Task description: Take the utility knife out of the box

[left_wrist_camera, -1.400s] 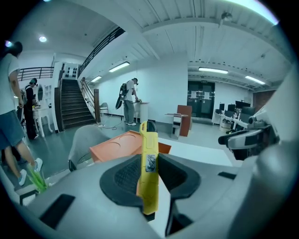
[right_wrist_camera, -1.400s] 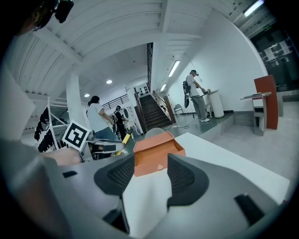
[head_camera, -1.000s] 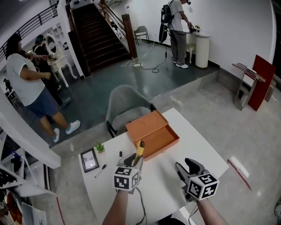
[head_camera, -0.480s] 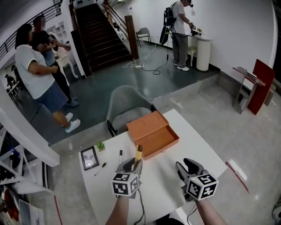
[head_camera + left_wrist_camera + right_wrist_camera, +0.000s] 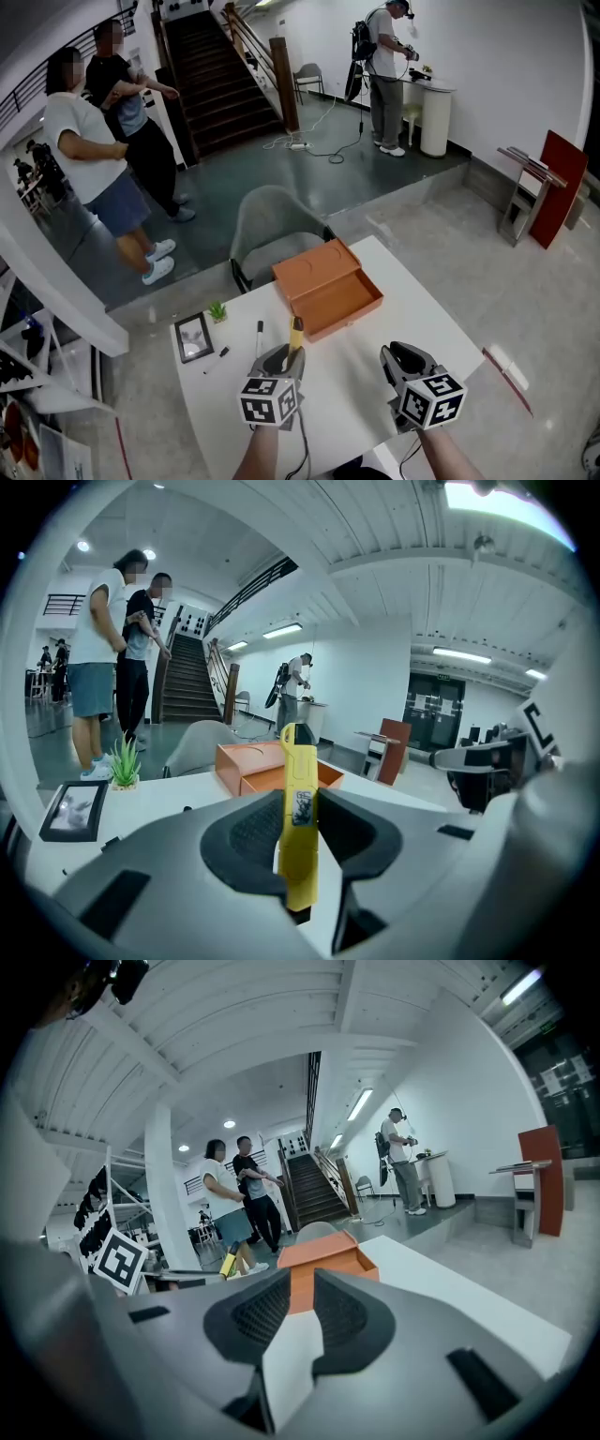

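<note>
Bright, even indoor light falls from long white ceiling strip lights (image 5: 289, 630), with a glaring patch at one o'clock in the left gripper view. The glossy white tabletop (image 5: 361, 364) carries only faint, soft shadows. Both gripper views bend strongly and blacken at their corners.

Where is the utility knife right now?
Head view, left of centre: the utility knife is clamped in the fingers of the left gripper above the white table, just short of the open orange box, clear of it.
</note>
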`<state>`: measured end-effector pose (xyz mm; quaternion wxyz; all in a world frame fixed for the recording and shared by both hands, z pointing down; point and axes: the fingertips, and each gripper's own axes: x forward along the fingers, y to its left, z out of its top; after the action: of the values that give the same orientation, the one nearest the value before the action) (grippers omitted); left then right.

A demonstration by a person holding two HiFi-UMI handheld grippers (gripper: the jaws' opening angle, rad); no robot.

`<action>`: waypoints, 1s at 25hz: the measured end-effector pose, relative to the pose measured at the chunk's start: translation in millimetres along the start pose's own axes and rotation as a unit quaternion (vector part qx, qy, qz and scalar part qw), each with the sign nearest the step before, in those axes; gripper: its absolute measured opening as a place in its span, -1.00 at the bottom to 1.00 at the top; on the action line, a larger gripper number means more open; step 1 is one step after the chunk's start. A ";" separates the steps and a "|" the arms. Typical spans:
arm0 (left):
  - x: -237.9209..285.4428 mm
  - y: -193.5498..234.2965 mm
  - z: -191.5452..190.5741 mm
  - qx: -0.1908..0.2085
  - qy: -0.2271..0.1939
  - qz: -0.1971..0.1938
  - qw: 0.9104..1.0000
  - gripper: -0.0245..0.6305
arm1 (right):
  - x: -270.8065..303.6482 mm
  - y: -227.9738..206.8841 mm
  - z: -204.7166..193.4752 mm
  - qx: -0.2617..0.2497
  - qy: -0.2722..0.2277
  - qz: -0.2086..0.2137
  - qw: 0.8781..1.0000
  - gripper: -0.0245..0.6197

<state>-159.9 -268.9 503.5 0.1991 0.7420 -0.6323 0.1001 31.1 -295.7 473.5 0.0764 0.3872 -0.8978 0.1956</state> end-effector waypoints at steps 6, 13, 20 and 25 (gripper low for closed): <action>-7.6 -1.1 -3.0 -0.007 -0.002 0.002 1.000 -0.58 | -5.6 1.3 -2.2 -0.002 -0.001 -0.006 1.000 -0.86; -11.5 -1.0 -2.0 -0.012 -0.007 0.002 1.000 -0.58 | -8.0 -1.2 -1.0 -0.003 -0.004 -0.016 1.000 -0.92; -13.2 2.6 -0.2 -0.019 -0.009 0.002 1.000 -0.58 | -8.7 -2.0 -3.1 -0.005 0.003 -0.025 1.000 -0.92; -14.3 6.4 -1.7 -0.025 -0.010 0.001 1.000 -0.58 | -6.5 1.6 -5.8 -0.010 0.006 -0.027 1.000 -0.92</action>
<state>-168.6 -256.2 500.3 0.2111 0.7369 -0.6375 0.0771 34.3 -288.0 476.5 0.0904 0.4094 -0.8884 0.1869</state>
